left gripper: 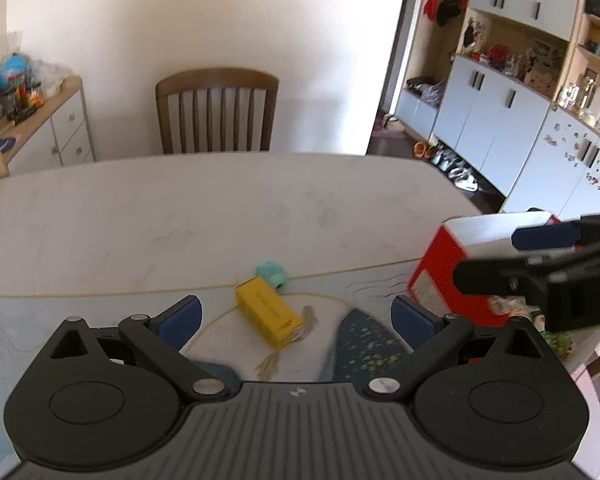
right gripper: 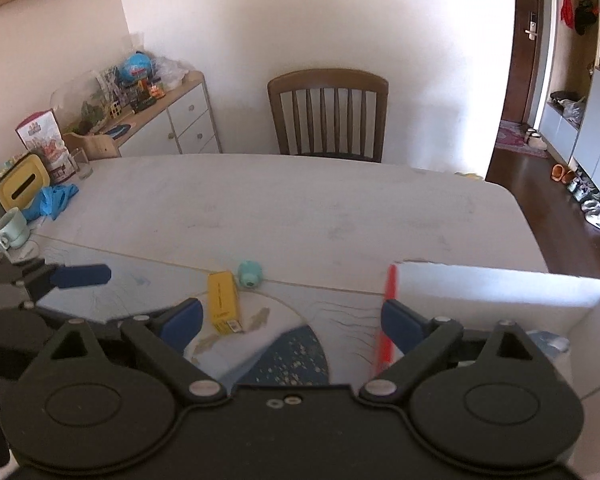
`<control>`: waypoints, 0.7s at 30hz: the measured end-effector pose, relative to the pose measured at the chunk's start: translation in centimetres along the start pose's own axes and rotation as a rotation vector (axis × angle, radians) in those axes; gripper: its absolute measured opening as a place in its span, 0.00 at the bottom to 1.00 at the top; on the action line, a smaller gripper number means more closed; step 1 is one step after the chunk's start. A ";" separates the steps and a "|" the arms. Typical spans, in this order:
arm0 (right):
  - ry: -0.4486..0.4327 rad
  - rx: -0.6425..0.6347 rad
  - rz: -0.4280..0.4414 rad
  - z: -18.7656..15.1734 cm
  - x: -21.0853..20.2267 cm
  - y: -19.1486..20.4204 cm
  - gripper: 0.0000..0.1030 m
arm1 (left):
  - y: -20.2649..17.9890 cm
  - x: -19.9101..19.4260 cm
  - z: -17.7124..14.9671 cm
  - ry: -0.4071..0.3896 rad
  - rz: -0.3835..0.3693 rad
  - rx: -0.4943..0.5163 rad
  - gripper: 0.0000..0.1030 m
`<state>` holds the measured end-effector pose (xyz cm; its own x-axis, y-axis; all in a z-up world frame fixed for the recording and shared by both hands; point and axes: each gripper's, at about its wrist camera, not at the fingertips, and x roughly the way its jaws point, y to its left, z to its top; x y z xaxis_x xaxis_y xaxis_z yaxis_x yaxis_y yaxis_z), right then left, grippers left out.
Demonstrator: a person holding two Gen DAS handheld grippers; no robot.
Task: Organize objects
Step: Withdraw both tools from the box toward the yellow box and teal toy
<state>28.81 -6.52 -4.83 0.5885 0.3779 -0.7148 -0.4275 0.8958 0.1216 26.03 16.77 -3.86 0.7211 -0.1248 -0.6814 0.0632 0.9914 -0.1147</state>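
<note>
Item one, my left gripper (left gripper: 296,316): jaws spread wide, nothing between the pads, hanging over the near part of the table (left gripper: 220,208). Item two, my right gripper (right gripper: 292,320): jaws likewise wide and empty, its right finger just beside the red edge of the box (right gripper: 500,300), whether touching I cannot tell. Item three, yellow carton (left gripper: 269,316): lying flat on the printed mat (left gripper: 364,344), ahead of the left gripper and between its fingers in that view. Item four, small teal toy (left gripper: 272,273): just behind the carton, near or touching its far end, at the mat's edge. Item five, the red-and-white box, open at the top, at the right of the table; something lies inside, too blurred to name. Risks, as I judge them: closing on the carton across its long side could let it pivot and slip; pushing in from this angle could knock the teal toy, which looks rounded, away across the table; the two grippers work close together, so reaching for the carton with either could clip the other or shove the box.
</note>
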 end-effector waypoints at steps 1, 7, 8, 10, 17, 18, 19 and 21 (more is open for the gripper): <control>0.006 -0.002 0.002 0.2 0.6 0.3 0.93 | 0.3 0.4 -0.1 0.009 -0.004 -0.004 0.99; 0.037 -0.018 -0.004 1.3 3.7 1.1 0.93 | 1.7 3.0 -0.8 0.043 0.013 -0.028 0.99; 0.044 -0.021 -0.006 1.4 4.3 1.1 0.92 | 1.8 3.6 -0.9 0.048 0.020 -0.027 0.99; 0.056 -0.027 -0.015 1.5 5.5 1.1 0.93 | 2.0 4.6 -1.1 0.054 0.031 -0.022 0.99; 0.117 -0.011 -0.022 1.5 9.5 0.7 0.92 | 1.8 8.0 -2.1 0.079 0.067 0.002 0.99; 0.127 -0.007 -0.021 1.5 10.0 0.6 0.92 | 1.7 8.6 -2.2 0.083 0.073 0.007 0.99; 0.134 -0.002 -0.021 1.6 10.6 0.6 0.92 | 1.7 9.0 -2.3 0.087 0.075 0.009 0.99; 0.149 0.005 -0.015 1.7 11.7 0.8 0.92 | 1.7 10.0 -2.4 0.092 0.083 0.010 0.99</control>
<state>36.54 -1.03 -11.86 0.4866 0.3259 -0.8105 -0.4154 0.9025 0.1135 31.74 17.08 -12.59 0.6581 -0.0445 -0.7516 0.0126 0.9988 -0.0481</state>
